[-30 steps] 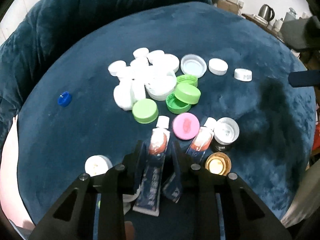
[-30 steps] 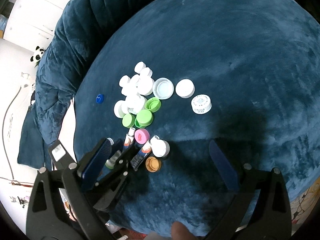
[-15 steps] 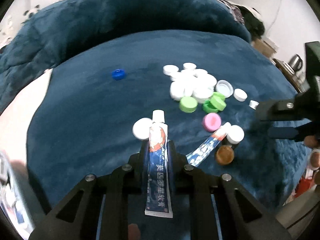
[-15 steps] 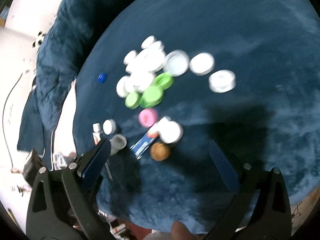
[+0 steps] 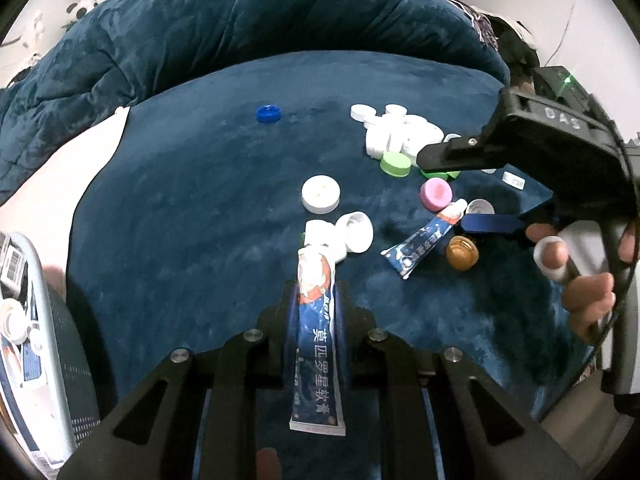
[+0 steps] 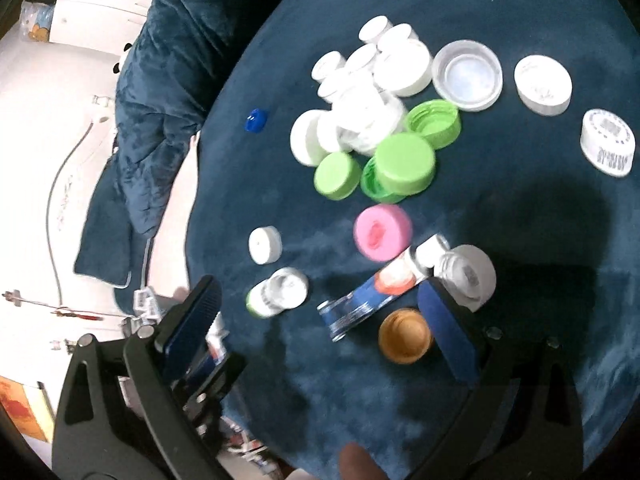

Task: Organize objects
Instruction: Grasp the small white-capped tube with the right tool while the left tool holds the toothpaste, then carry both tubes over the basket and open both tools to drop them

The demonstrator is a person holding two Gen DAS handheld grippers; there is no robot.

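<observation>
My left gripper [image 5: 314, 296] is shut on a blue and red toothpaste tube [image 5: 316, 336], held above the blue plush surface, cap pointing away. A second toothpaste tube [image 5: 424, 242] lies on the plush; it also shows in the right wrist view [image 6: 368, 296]. My right gripper [image 6: 320, 316] is open, low over that tube, with a gold cap [image 6: 405, 336] beside its right finger. A pile of white caps [image 6: 360, 92], green caps [image 6: 400, 160] and a pink cap [image 6: 382, 232] lies beyond.
A small blue cap [image 5: 268, 114] lies alone at the far left. A light basket [image 5: 36, 320] holding packets stands at the left edge. Loose white caps [image 6: 542, 84] lie at the right. A folded blue blanket [image 5: 240, 32] rises behind.
My left gripper has lifted the toothpaste tube and swung left toward the basket. My right gripper has dropped closer over the second tube and the gold cap.
</observation>
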